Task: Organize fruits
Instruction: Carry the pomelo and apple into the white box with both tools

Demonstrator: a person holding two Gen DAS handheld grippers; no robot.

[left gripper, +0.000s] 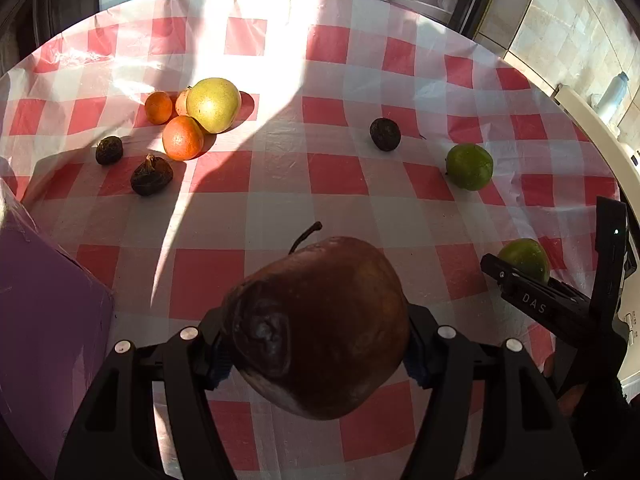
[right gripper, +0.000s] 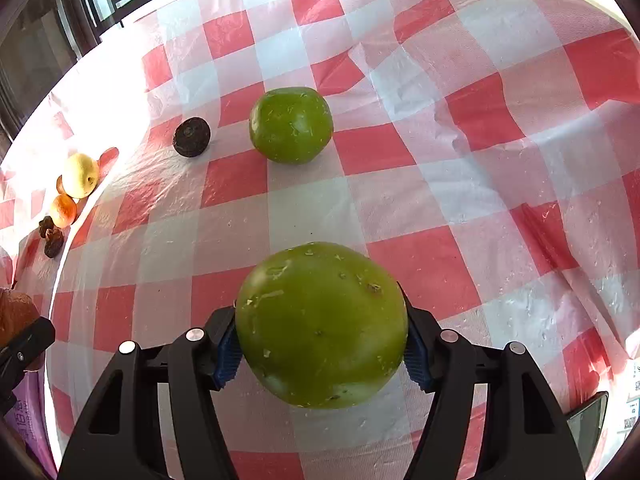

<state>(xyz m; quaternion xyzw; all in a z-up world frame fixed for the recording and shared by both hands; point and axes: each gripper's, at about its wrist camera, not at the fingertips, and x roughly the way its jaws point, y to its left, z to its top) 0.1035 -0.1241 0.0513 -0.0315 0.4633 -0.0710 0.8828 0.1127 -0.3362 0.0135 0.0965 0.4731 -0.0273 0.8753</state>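
My left gripper (left gripper: 316,356) is shut on a brown pear (left gripper: 320,328) with a stem, held above the checked tablecloth (left gripper: 280,184). My right gripper (right gripper: 320,350) is shut on a green fruit (right gripper: 320,324); it also shows at the right of the left wrist view (left gripper: 524,258). A second green fruit (right gripper: 291,124) lies ahead, also seen in the left wrist view (left gripper: 469,166). A dark wrinkled fruit (left gripper: 385,134) lies next to it. At the far left sit a yellow pear (left gripper: 214,105), oranges (left gripper: 183,138) and two dark fruits (left gripper: 151,176).
A purple box (left gripper: 48,312) stands at the left edge of the table. The round table's edge curves along the right, with a white ledge and a bottle (left gripper: 612,94) beyond. A dark phone-like object (right gripper: 588,424) lies at the near right.
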